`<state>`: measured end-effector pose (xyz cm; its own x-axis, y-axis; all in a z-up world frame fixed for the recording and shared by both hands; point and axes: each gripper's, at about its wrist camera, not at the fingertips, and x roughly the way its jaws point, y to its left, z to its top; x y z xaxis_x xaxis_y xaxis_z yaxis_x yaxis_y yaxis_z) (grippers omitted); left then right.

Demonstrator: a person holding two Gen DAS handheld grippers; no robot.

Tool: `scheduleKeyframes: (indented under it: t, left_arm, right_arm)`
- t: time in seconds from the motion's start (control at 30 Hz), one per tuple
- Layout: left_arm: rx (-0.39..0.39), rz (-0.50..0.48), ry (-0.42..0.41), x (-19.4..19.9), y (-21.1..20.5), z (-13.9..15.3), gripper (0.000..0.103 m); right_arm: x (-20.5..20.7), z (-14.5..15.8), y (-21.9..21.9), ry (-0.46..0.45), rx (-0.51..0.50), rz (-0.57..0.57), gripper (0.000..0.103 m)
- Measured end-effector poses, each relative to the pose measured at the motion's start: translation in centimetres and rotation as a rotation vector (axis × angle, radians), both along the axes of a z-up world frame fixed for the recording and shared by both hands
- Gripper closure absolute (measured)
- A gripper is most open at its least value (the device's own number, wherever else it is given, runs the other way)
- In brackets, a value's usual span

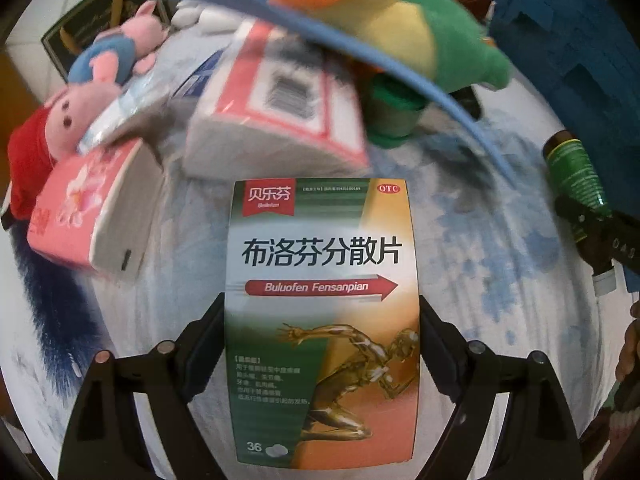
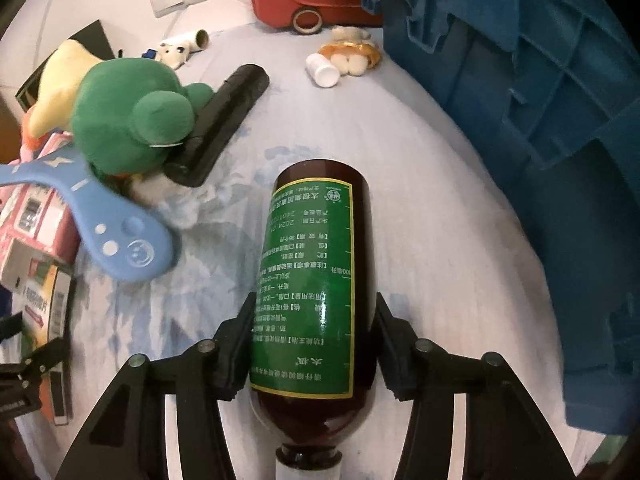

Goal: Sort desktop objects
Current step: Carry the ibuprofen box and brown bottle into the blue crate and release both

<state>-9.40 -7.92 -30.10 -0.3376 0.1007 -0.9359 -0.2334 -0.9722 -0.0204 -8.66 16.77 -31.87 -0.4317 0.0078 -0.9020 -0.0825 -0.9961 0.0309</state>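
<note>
Left gripper [image 1: 322, 360] pinches the light, crushable medicine box [image 1: 322, 312] by its long edges above the table, while the right gripper [image 2: 312, 344] clamps the smooth, probably heavy, breakable brown bottle [image 2: 316, 280] mid-body beside the blue crate [image 2: 540, 120].

A pale blue-mottled cloth [image 2: 420, 200] carries a white pill bottle [image 2: 325, 71], black bar [image 2: 224, 120] and pink tissue pack [image 1: 86, 216].

We saw that the left gripper [image 1: 322, 320] and the right gripper [image 2: 312, 320] were alike: matte black plastic, two angular fingers [image 1: 204, 344] each on triangular arms with open cut-outs, and round metal pivot screws [image 2: 206, 346] along the linkage.
</note>
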Motion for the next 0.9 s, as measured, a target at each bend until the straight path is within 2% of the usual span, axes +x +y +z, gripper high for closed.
scheduleKeyframes:
  t: [0.2,0.37,0.4,0.6,0.9]
  left_arm:
    - [0.013,-0.035,0.076,2.2,2.6,3.0,0.016]
    - [0.021,-0.041,0.151,1.5,1.7,5.2,0.016]
    - [0.035,-0.046,0.168,0.9,1.7,6.6,0.016]
    - [0.072,-0.056,0.283,0.5,4.8,11.9,0.016]
    - [0.154,-0.077,0.438,1.8,8.6,21.1,0.016]
  right_arm:
    - [0.3,1.3,-0.3,0.015,0.027,0.029,0.051]
    - [1.0,4.4,-0.9,0.084,0.052,0.069,0.051]
    - [1.2,5.0,-1.0,0.094,0.052,0.073,0.051]
    - [2.6,11.1,-1.5,0.198,0.069,0.118,0.051]
    - [5.9,23.0,0.4,0.419,0.143,0.136,0.051]
